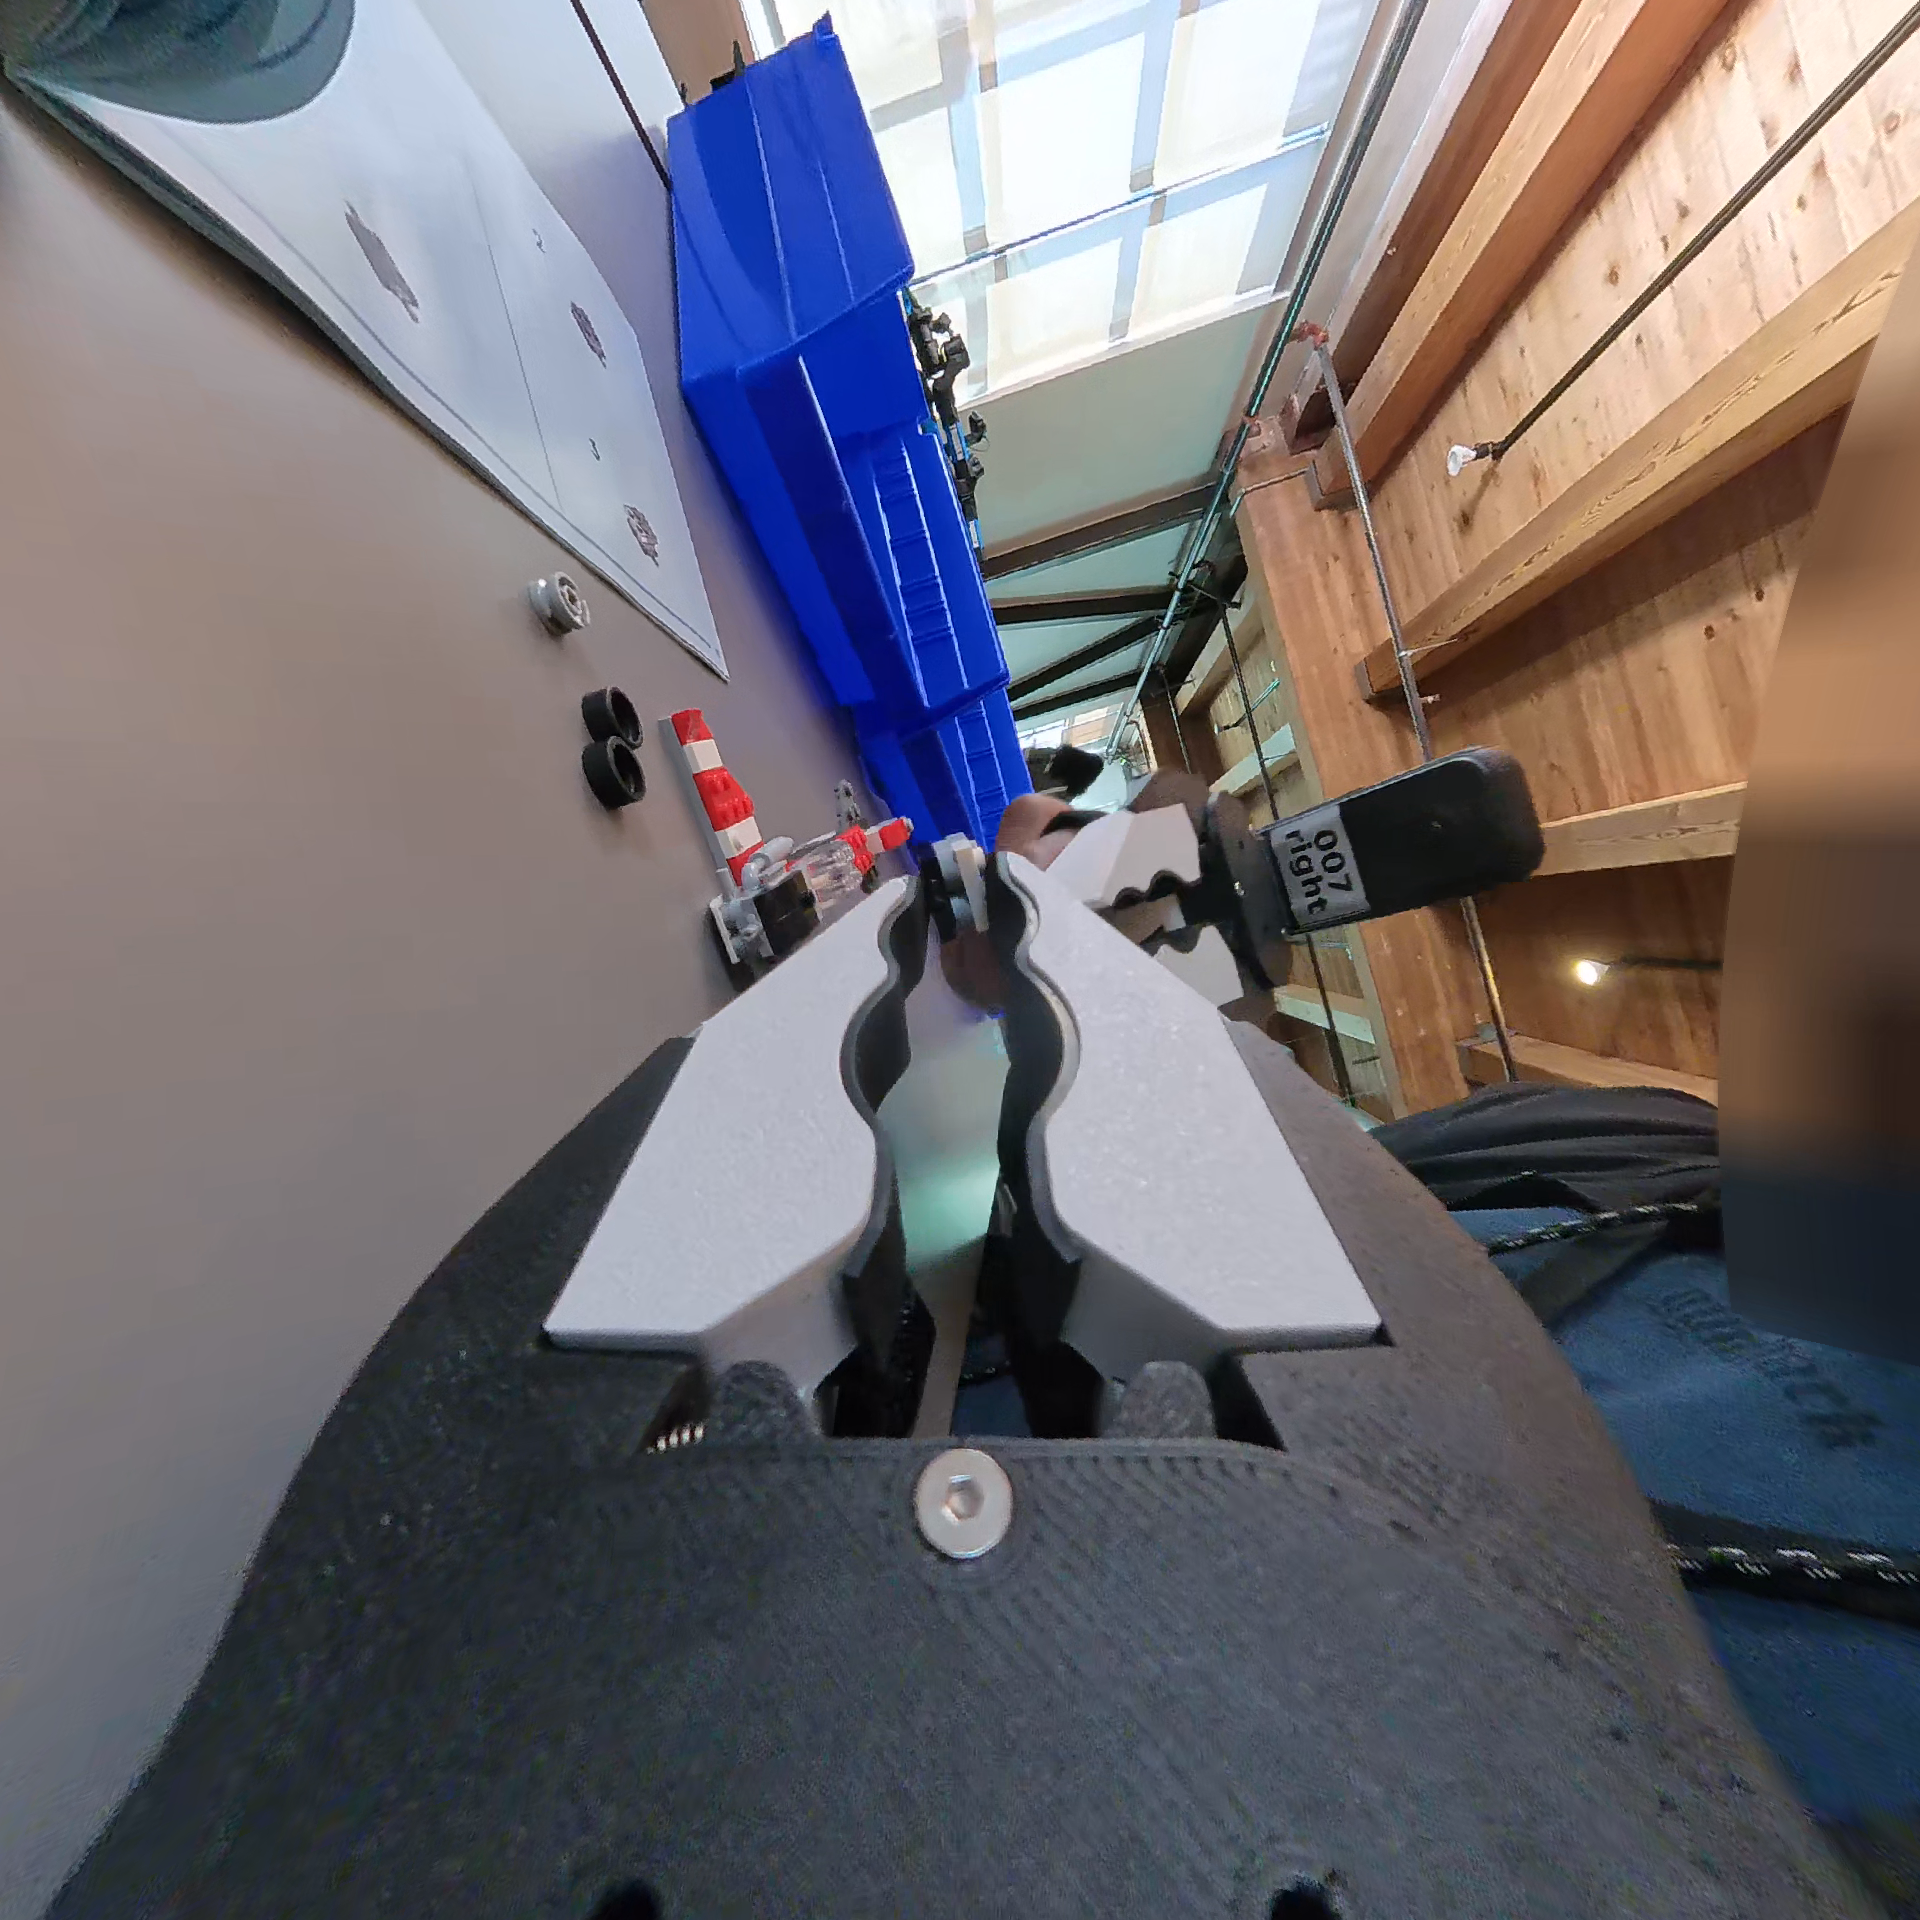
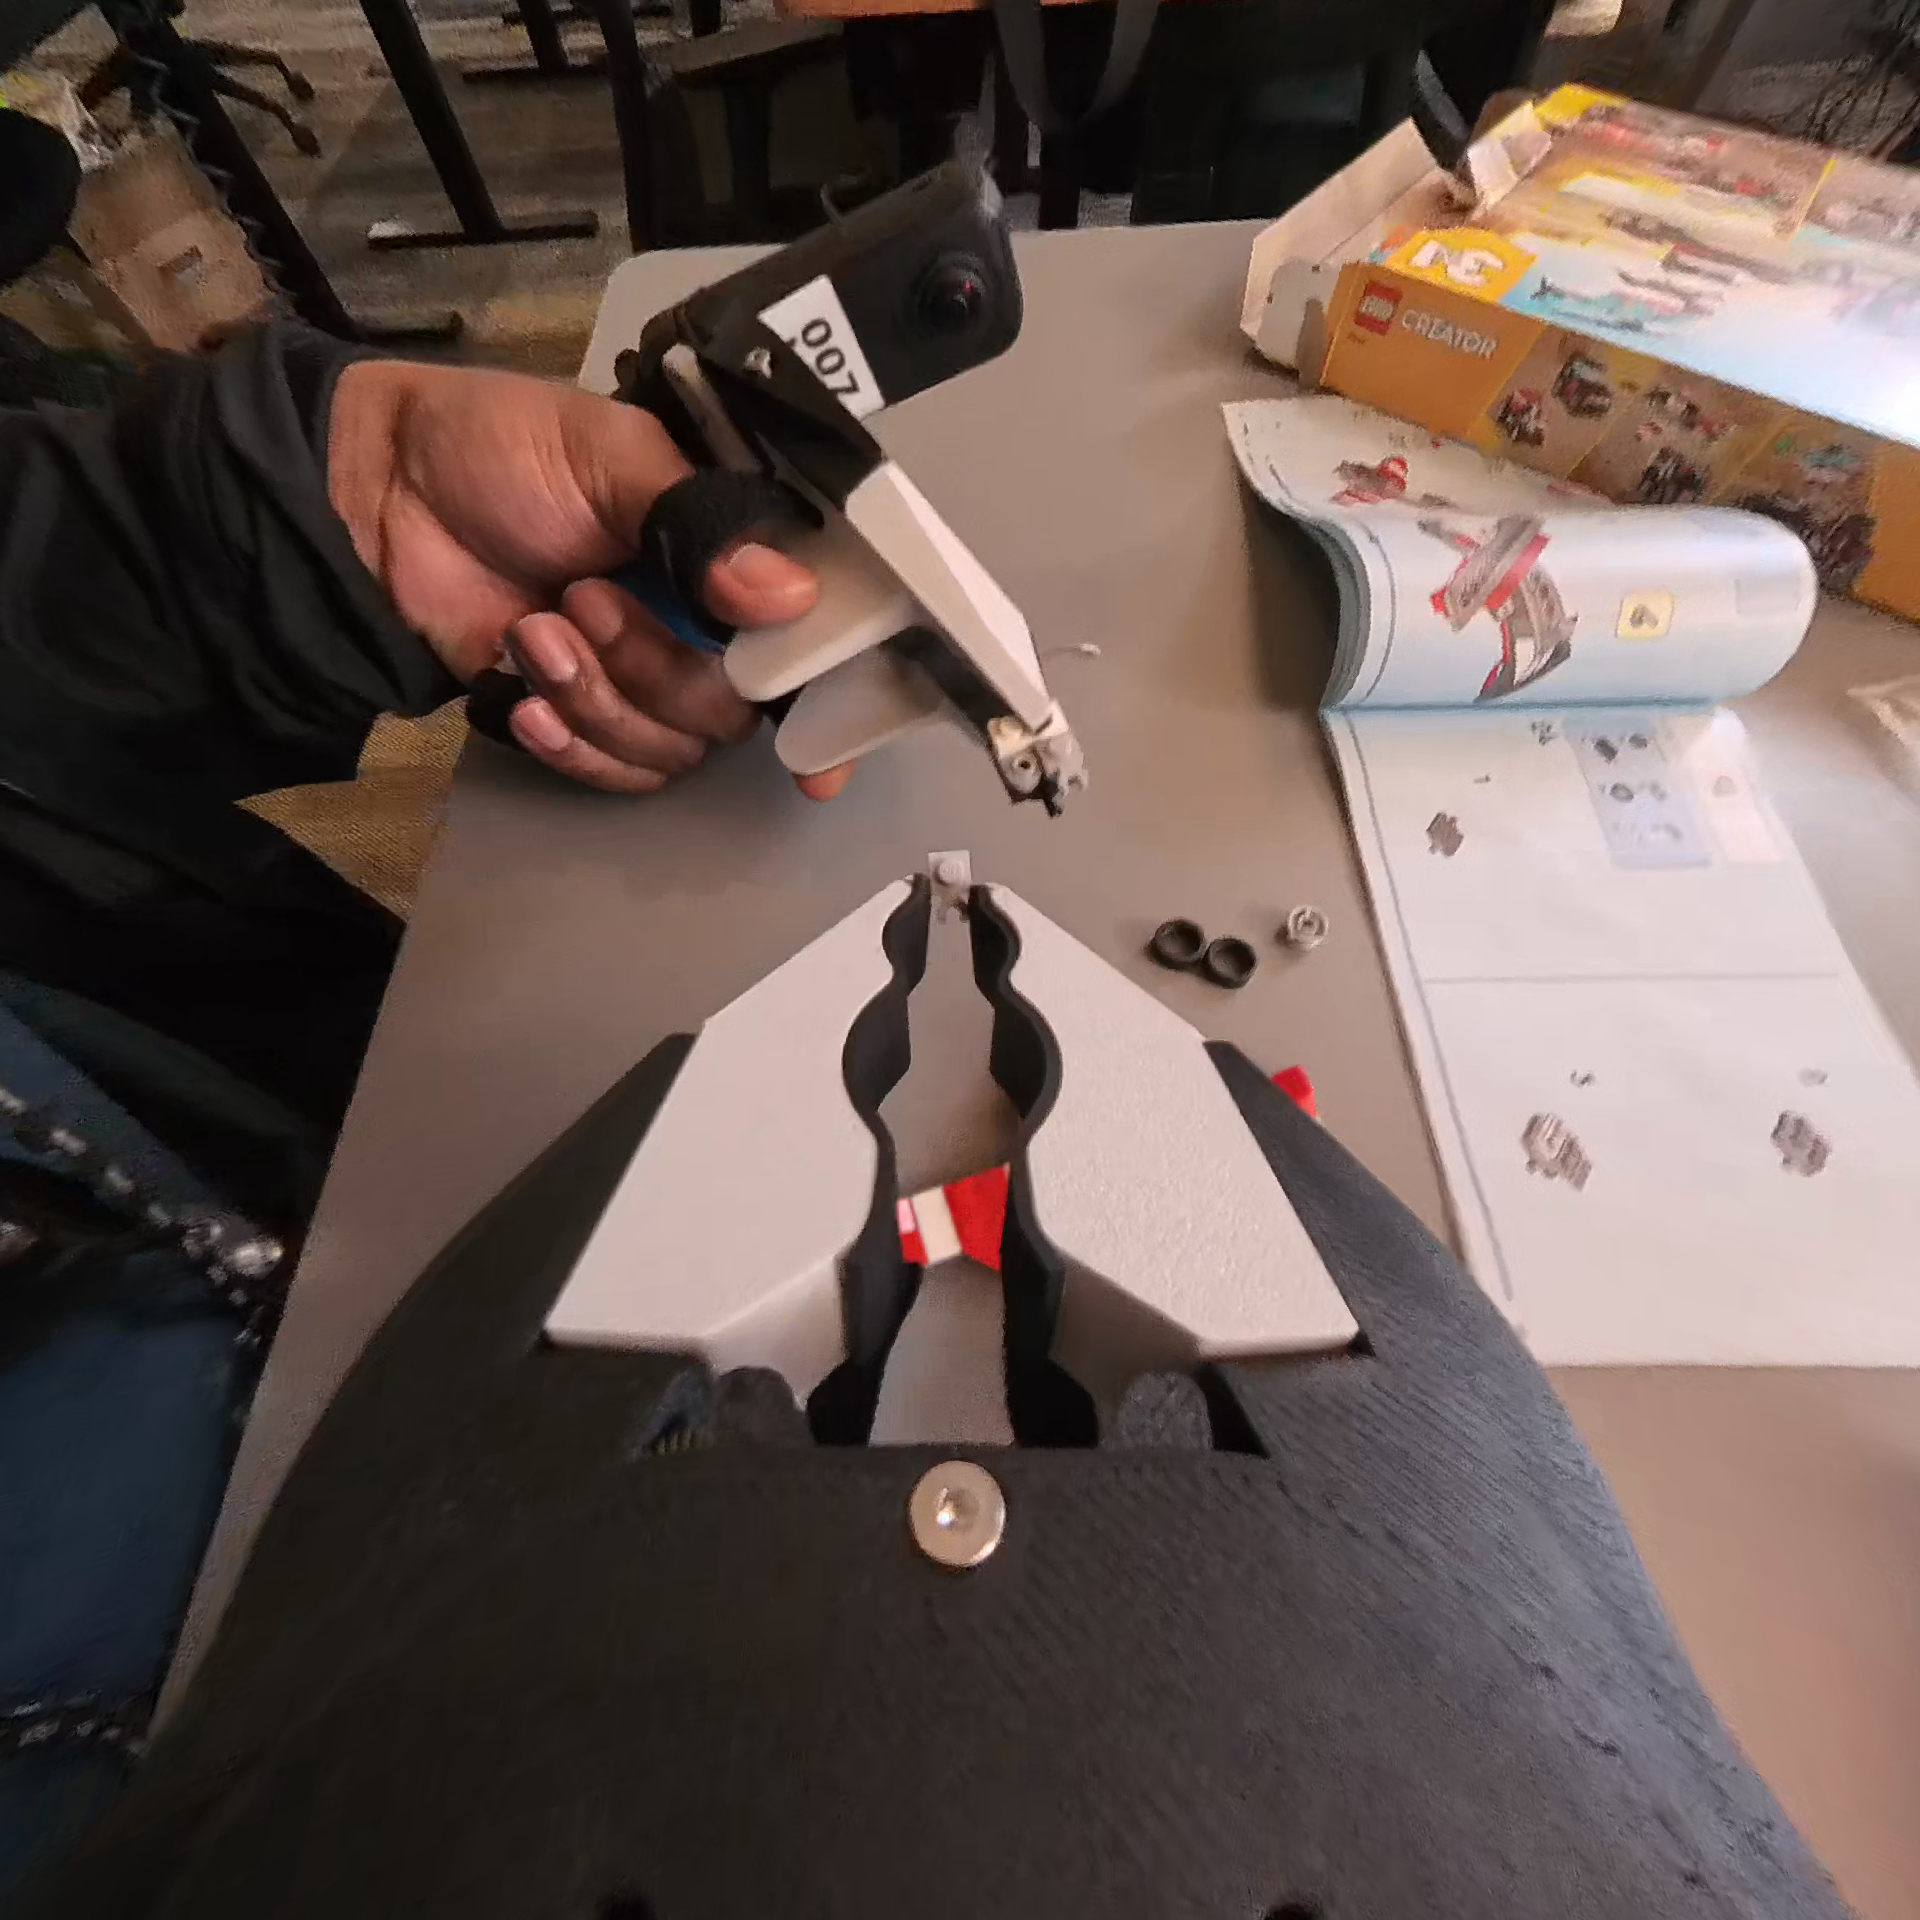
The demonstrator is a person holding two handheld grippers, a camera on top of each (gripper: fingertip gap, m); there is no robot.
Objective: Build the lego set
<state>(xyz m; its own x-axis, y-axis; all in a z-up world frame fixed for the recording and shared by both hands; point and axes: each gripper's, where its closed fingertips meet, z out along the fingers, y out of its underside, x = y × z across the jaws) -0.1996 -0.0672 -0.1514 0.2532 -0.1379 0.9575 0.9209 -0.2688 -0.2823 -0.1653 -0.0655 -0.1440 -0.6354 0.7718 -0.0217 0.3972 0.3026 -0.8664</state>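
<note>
Two tools are each clenched on a small grey piece, left tool (image 1: pixel 961 894) and right tool (image 2: pixel 948 891) held above the surface (image 2: pixel 1039 520), while we judge much unbuilt: red-and-white subassembly (image 1: pixel 717 795), tyres (image 2: pixel 1205 951) loose.

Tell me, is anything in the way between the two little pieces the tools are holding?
No, nothing visible. The right tool pinches a small grey piece, the left tool a grey-and-black piece, with only open air above the table between them.

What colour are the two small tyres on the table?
Black tyres, clearest in the right wrist view.
</note>
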